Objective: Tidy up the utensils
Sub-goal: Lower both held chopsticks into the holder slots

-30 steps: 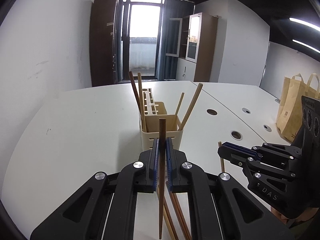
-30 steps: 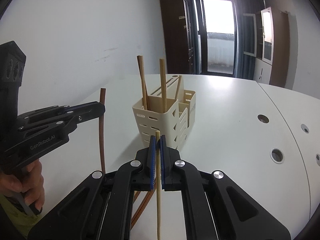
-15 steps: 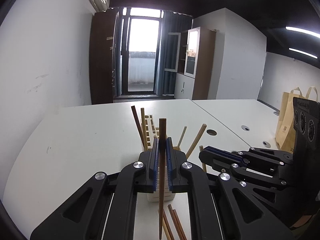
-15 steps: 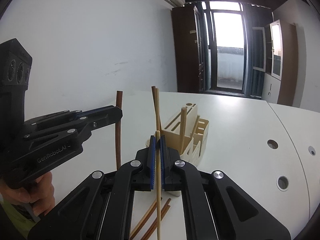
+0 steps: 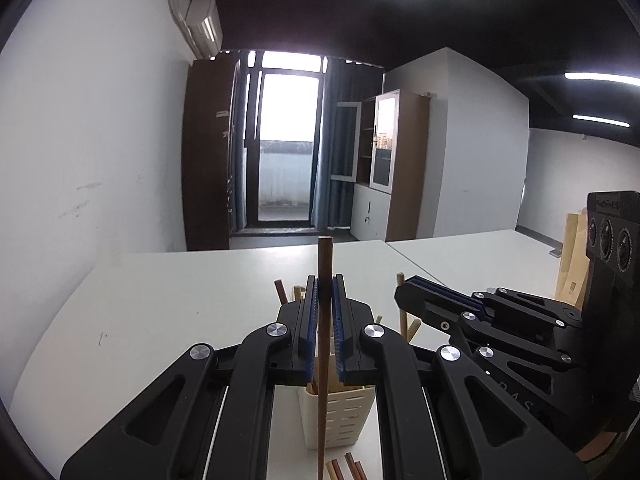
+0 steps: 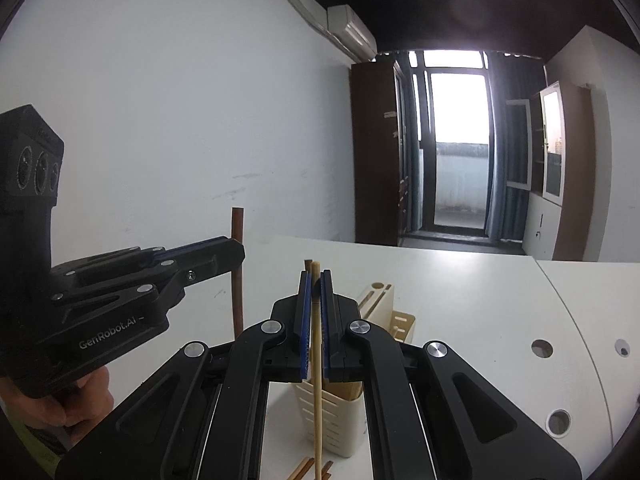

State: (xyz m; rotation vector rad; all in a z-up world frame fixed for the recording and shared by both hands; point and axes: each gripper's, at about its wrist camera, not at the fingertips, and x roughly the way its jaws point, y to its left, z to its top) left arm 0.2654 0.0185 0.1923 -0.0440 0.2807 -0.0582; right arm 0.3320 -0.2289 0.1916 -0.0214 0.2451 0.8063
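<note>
My left gripper (image 5: 324, 304) is shut on a dark brown chopstick (image 5: 323, 360) that stands upright between its pads. My right gripper (image 6: 315, 300) is shut on a light wooden chopstick (image 6: 317, 392), also upright. Both hang above a cream slotted utensil holder (image 5: 340, 420) (image 6: 340, 420) on the white table (image 5: 160, 300); several chopsticks stand in it. In the left wrist view the right gripper (image 5: 404, 294) is on the right with its chopstick tip showing. In the right wrist view the left gripper (image 6: 236, 250) is on the left, holding the dark chopstick (image 6: 237, 272).
Several loose chopsticks (image 5: 346, 470) lie on the table in front of the holder. A brown paper bag (image 5: 574, 256) stands at the far right. Round cable holes (image 6: 542, 348) dot the table's right side. A hand (image 6: 60, 404) grips the left tool's handle.
Both grippers have risen with their chopsticks and tilted toward level. The holder now sits lower in both views, partly behind the fingers.
</note>
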